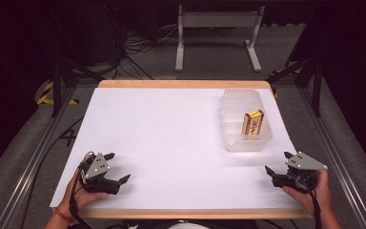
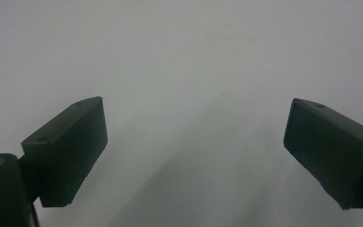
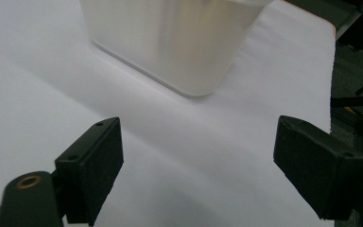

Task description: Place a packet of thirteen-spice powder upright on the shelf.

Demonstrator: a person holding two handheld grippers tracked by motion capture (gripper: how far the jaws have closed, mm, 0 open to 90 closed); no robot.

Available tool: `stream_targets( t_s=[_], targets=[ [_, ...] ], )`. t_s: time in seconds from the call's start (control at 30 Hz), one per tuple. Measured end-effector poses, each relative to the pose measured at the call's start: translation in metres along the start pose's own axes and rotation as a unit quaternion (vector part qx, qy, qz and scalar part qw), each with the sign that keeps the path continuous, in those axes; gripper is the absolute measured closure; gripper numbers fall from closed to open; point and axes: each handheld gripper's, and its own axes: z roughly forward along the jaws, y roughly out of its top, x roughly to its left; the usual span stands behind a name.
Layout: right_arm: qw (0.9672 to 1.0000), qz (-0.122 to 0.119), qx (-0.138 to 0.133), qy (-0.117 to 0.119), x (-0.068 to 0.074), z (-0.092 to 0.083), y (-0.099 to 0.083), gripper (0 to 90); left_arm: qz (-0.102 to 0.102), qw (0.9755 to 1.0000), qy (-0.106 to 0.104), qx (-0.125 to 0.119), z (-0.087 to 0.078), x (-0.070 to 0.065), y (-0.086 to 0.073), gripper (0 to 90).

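A clear plastic tub (image 1: pixel 228 112) stands on the right side of the white table top (image 1: pixel 171 138), and a yellow and red box (image 1: pixel 252 122) lies inside it. My right gripper (image 1: pixel 277 162) sits near the front right corner, just below the tub, jaws wide apart with nothing between them. In the right gripper view the tub's near wall (image 3: pixel 170 42) stands ahead of my right gripper (image 3: pixel 196 161). My left gripper (image 1: pixel 116 167) rests near the front left edge, open and empty. In the left gripper view my left gripper (image 2: pixel 194 151) faces bare white surface.
A wooden rim (image 1: pixel 181 84) runs along the table's far edge. Beyond it a grey metal stand (image 1: pixel 217 36) and cables lie on the floor. Dark frame legs (image 1: pixel 314 81) stand at the right, and the table's right edge (image 3: pixel 333 56) is close to my right gripper.
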Motion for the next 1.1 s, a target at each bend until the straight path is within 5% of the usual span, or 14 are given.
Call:
stream_targets(
  t_s=[0.57, 1.1],
  targets=[
    [0.9984, 0.051, -0.024, 0.000, -0.008, -0.014, -0.032, 16.4, 0.002, 1.0000, -0.002, 0.001, 0.004, 0.001, 0.002, 7.5],
    [0.9980, 0.056, -0.027, -0.015, -0.006, -0.016, -0.032, 16.2, 0.012, 0.9999, -0.006, -0.008, 0.002, 0.002, 0.004, 7.5]
  ],
)
